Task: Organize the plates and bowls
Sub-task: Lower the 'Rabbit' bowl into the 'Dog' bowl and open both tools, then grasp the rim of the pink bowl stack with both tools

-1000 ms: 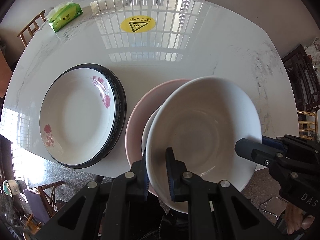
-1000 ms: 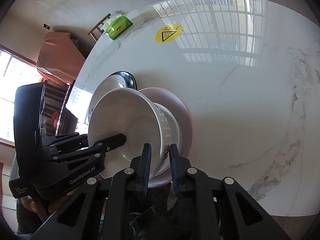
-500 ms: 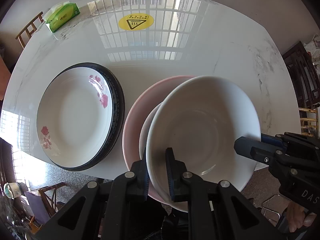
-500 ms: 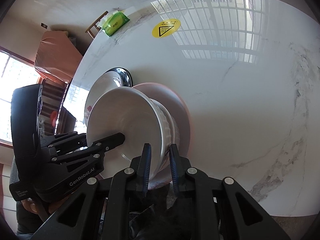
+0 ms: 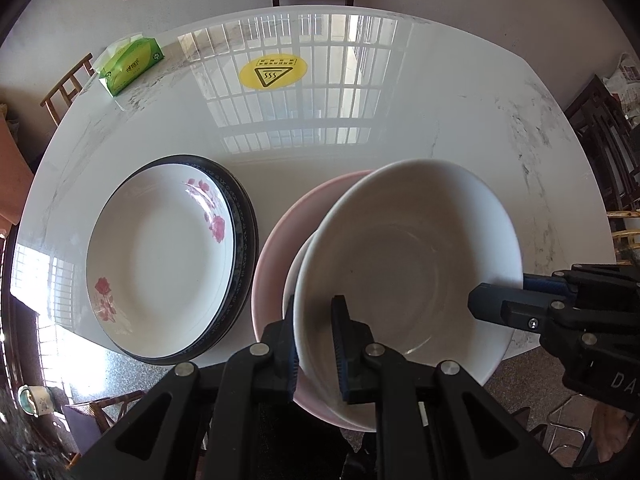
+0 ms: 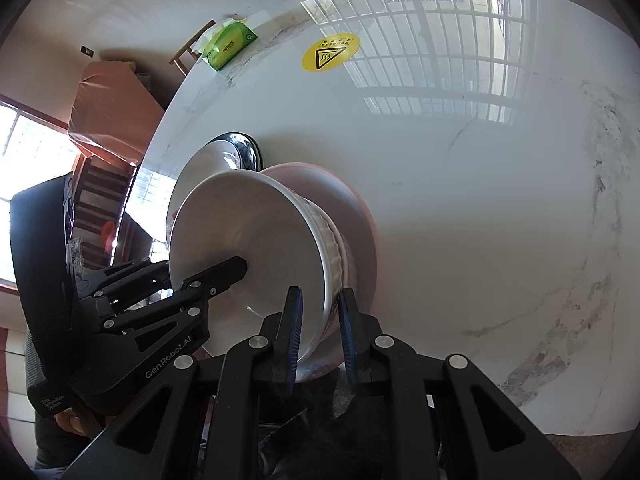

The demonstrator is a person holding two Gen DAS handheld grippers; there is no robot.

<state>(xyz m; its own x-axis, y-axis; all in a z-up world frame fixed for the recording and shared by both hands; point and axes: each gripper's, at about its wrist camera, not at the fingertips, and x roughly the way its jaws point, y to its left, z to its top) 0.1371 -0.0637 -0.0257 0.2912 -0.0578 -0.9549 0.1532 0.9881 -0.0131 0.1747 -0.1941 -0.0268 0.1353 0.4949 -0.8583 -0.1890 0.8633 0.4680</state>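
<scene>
1. We are pinching the white bowl (image 5: 408, 264) by opposite rims: left gripper (image 5: 314, 346) at lower centre, right gripper (image 5: 496, 300) at lower right.
2. The bowl is tilting, mouth facing up toward the left wrist view, over the pink plate (image 5: 296, 232).
3. The flowered plate (image 5: 160, 256) is lying flat on the bench (image 5: 400, 140), left of centre.

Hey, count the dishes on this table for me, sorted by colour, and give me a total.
White bowls: 2, the top bowl nested in a lower bowl
Pink plate: 1
White flowered plate: 1
Dark-rimmed plate: 1, under the flowered one
Total: 5 that can be seen
</scene>
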